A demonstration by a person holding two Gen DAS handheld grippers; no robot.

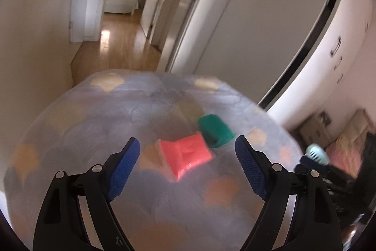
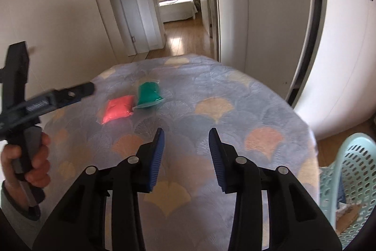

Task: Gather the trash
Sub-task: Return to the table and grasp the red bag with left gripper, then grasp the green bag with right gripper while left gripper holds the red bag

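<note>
A red pouch (image 1: 186, 155) and a green pouch (image 1: 215, 131) lie side by side on a bed with a grey-blue fan-pattern cover (image 1: 94, 124). My left gripper (image 1: 188, 145) is open, above the bed, with the red pouch between and just beyond its blue fingertips. In the right wrist view the red pouch (image 2: 118, 108) and green pouch (image 2: 149, 93) lie far ahead to the left. My right gripper (image 2: 186, 133) is open and empty over the bed cover (image 2: 235, 128). The left gripper (image 2: 89, 87) shows from the side, held in a hand; its opening cannot be judged there.
A light blue perforated plastic basket (image 2: 352, 175) stands at the bed's right side, with something in its bottom; it also shows in the left wrist view (image 1: 317, 153). Boxes and clutter (image 1: 329, 131) sit on the floor to the right. A wood-floor hallway (image 2: 185, 41) runs beyond the bed.
</note>
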